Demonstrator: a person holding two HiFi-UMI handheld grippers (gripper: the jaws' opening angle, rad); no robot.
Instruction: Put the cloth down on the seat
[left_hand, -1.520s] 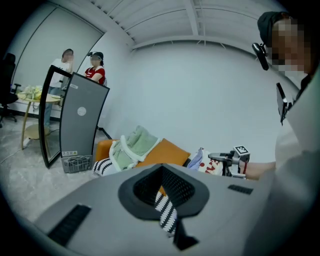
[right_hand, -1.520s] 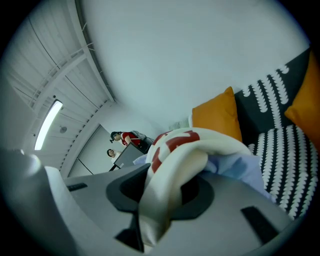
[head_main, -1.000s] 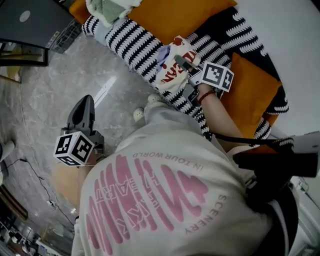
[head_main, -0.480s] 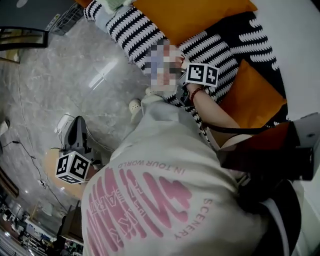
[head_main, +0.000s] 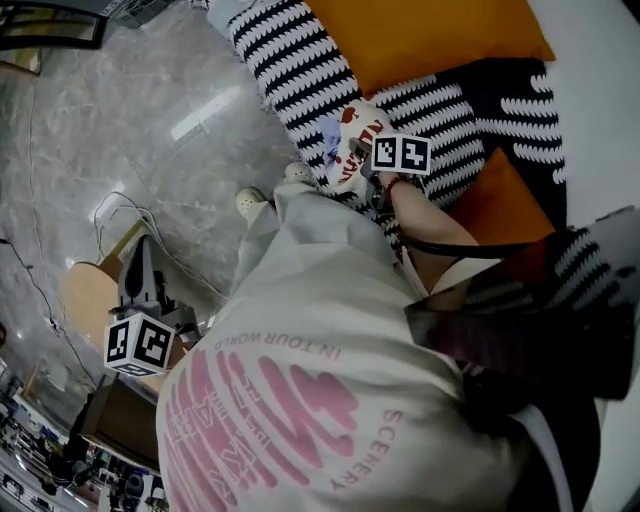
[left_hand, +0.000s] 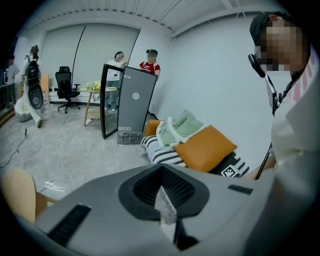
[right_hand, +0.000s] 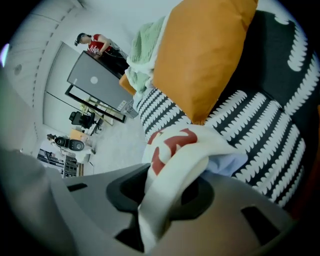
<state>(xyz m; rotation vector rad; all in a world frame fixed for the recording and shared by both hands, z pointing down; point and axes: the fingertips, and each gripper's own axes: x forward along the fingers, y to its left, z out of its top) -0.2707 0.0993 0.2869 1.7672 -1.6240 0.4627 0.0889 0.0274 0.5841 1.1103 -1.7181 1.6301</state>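
A white cloth with red print (head_main: 347, 150) lies bunched on the front edge of the seat, a sofa under a black-and-white striped cover (head_main: 290, 60). My right gripper (head_main: 364, 163) is shut on it. In the right gripper view a fold of the cloth (right_hand: 182, 150) runs down between the jaws of the right gripper (right_hand: 162, 200), over the striped cover (right_hand: 260, 135). My left gripper (head_main: 136, 265) hangs over the floor far from the seat, its jaws shut on nothing. The left gripper (left_hand: 165, 202) looks towards the sofa (left_hand: 162, 152).
Orange cushions (head_main: 425, 40) (head_main: 495, 205) and a green-and-white blanket (left_hand: 180, 127) lie on the sofa. A white cable (head_main: 120, 205) lies on the marble floor beside a round wooden top (head_main: 85, 300). White shoes (head_main: 250, 200) stand by the sofa. A dark standing panel (left_hand: 132, 107) and people stand further off.
The head view has swung along the sofa. My right gripper keeps its hold on the cloth at the seat's front edge. My left gripper now hangs by the round wooden top.
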